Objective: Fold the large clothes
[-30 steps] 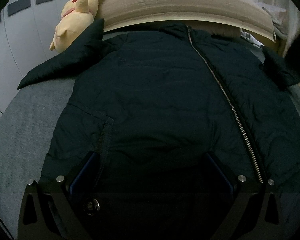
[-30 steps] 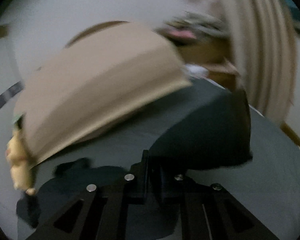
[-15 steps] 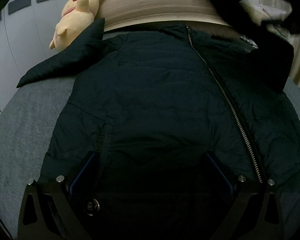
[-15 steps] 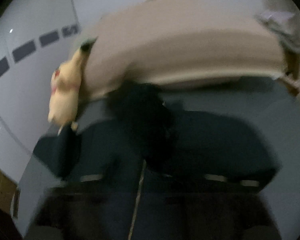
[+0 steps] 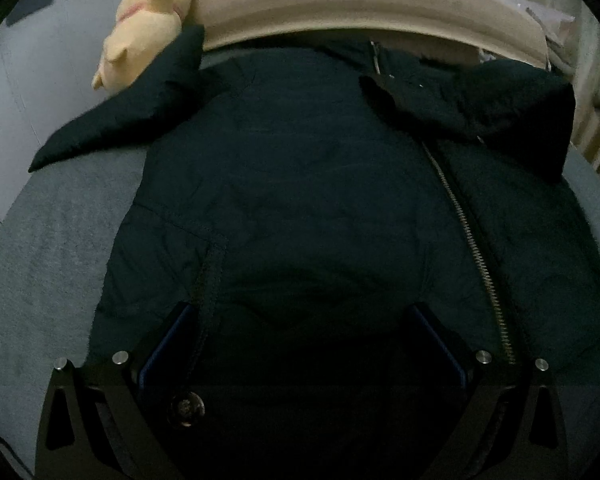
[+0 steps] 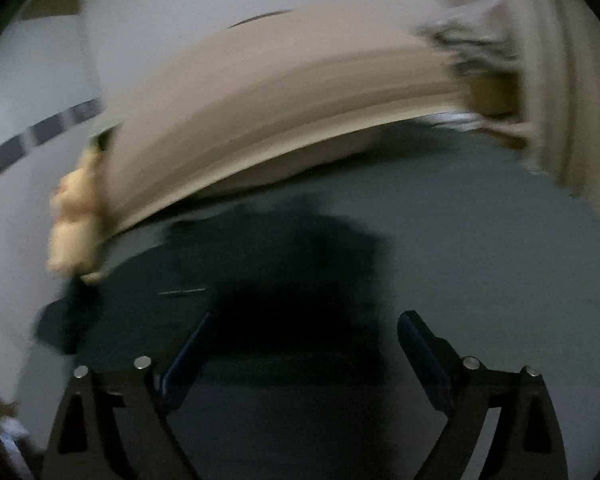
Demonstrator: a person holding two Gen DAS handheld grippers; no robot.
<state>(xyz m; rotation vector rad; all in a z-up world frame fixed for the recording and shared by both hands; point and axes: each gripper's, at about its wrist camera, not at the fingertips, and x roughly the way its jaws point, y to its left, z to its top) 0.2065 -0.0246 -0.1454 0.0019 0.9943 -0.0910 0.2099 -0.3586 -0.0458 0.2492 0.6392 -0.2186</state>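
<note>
The jacket [image 5: 300, 184] lies flat ahead of the wide-open, empty left gripper [image 5: 300, 344]; the right gripper [image 6: 304, 344] is opening, seemingly over fabric, holding nothing.

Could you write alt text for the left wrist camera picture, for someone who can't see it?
A dark zip-up jacket lies spread on a grey bed, one sleeve folded across its chest and the other sleeve stretched out towards a yellow plush toy. The open left gripper hovers over the hem.
</note>
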